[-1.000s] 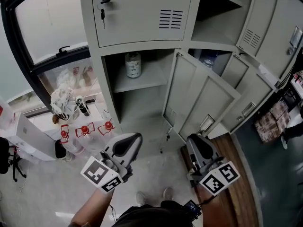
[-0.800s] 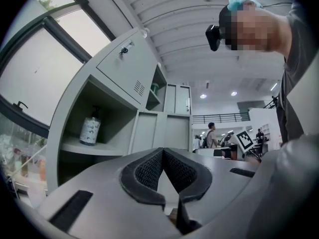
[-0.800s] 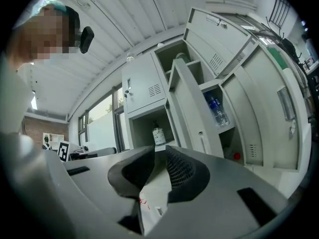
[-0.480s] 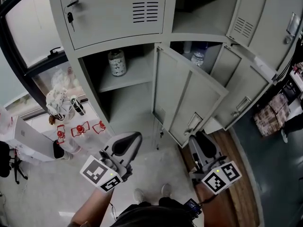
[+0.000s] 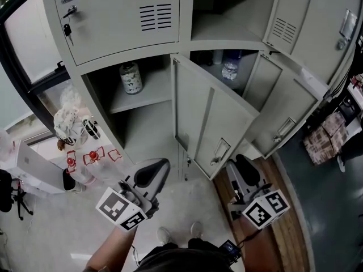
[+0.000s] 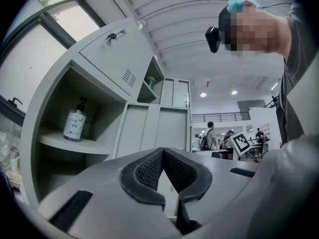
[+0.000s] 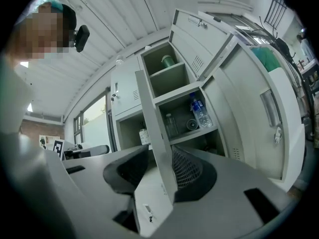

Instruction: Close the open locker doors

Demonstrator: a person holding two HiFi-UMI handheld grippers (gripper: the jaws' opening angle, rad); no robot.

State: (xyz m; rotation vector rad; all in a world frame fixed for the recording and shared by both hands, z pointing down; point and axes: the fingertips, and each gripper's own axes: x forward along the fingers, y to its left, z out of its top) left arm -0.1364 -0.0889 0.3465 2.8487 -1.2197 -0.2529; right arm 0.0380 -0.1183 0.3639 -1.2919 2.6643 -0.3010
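Observation:
A grey locker block point(image 5: 130, 16) fills the head view. Its lower left compartment stands open with a patterned bottle point(image 5: 130, 78) point(image 6: 74, 126) on the shelf. The open door point(image 5: 212, 123) point(image 7: 154, 118) beside it juts toward me, handle point(image 5: 218, 151) low. My right gripper point(image 5: 239, 164) point(image 7: 160, 156) sits just under that door's free edge. Its jaws have just been opening, and the door's edge stands between them, not pinched. My left gripper point(image 5: 160, 164) point(image 6: 162, 152) hovers in front of the left compartment, shut on nothing. Two more doors point(image 5: 283, 103) point(image 5: 317, 21) hang open at the right.
The right lower compartment holds a water bottle point(image 5: 229, 69) point(image 7: 199, 111). A window point(image 5: 34, 55) and a low ledge with red-topped items point(image 5: 91, 156) lie at the left. A wooden floor strip point(image 5: 283, 231) and patterned goods point(image 5: 323, 143) are at the right. My shoes point(image 5: 178, 232) show below.
The right gripper's jaws have spread apart. The lockers have slid left in the head view, and the middle door's handle edge now sits just above the right gripper.

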